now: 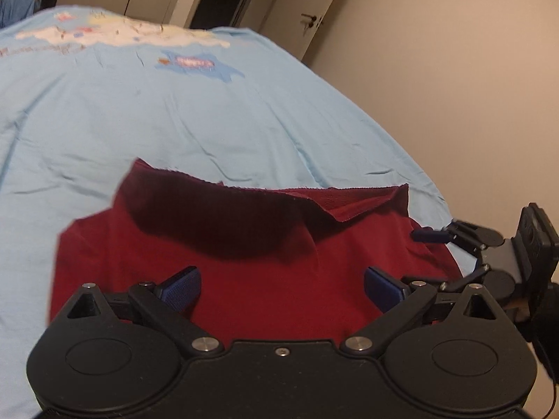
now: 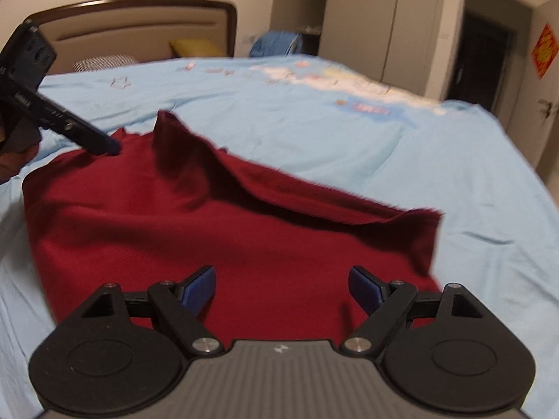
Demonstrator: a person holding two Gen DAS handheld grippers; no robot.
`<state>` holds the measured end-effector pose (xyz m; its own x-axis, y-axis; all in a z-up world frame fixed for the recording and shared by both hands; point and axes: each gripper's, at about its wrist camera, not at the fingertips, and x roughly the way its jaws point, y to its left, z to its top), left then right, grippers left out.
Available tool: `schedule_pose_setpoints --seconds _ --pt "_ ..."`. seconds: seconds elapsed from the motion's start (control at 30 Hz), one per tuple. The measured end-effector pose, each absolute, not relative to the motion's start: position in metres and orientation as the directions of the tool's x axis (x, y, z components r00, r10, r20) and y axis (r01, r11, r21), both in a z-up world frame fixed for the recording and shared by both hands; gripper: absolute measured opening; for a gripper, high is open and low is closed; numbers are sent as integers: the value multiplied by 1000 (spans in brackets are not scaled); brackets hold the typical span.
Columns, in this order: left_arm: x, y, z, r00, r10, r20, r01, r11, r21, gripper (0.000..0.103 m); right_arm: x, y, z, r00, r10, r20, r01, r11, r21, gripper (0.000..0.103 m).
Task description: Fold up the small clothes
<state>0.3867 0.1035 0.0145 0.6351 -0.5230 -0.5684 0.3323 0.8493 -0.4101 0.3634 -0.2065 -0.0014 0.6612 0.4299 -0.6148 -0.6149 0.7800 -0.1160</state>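
A dark red garment (image 1: 244, 255) (image 2: 139, 216) lies spread on the light-blue bedsheet (image 1: 174, 111) (image 2: 349, 146). Its far edge stands up in a rumpled ridge with part of the fabric turned back over itself. In the left wrist view my left gripper (image 1: 283, 288) hovers open over the garment's near part, nothing between its blue pads (image 1: 183, 288). My right gripper (image 2: 283, 288) is likewise open above the near edge, holding nothing. The right gripper (image 1: 440, 248) shows at the garment's right side. The left gripper (image 2: 106, 145) reaches the cloth's far left corner.
The bed has a brown headboard (image 2: 139, 24) with pillows (image 2: 195, 47) beyond the sheet's cartoon print (image 2: 349, 83). Wardrobe doors (image 2: 384, 17) and a dark doorway (image 2: 485, 45) stand behind. A bare wall (image 1: 454, 87) runs along the bed's side. A hand (image 2: 14, 164) shows at the left.
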Motion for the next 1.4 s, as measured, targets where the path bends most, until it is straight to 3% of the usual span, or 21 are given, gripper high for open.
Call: schedule_pose_setpoints --seconds 0.17,0.37,0.5,0.7,0.9,1.4 --pt "424 96 5 647 -501 -574 263 854 -449 99 400 -193 -10 617 433 -657 -594 804 -28 87" --pt "450 109 -2 758 -364 -542 129 897 -422 98 434 -196 -12 718 369 -590 -480 876 -37 87" --pt "458 132 -16 820 -292 -493 31 882 -471 95 451 -205 -22 773 303 -558 -371 929 -9 87" --pt "454 140 -38 878 -196 -436 -28 889 -456 95 459 -222 -38 798 288 -529 -300 952 67 95" --pt "452 159 -51 904 -198 -378 -58 821 -569 95 462 -238 -42 794 352 -497 -300 936 184 96" --pt "446 153 -49 911 -182 -370 -55 836 -546 97 455 -241 -43 797 381 -469 -321 925 206 102"
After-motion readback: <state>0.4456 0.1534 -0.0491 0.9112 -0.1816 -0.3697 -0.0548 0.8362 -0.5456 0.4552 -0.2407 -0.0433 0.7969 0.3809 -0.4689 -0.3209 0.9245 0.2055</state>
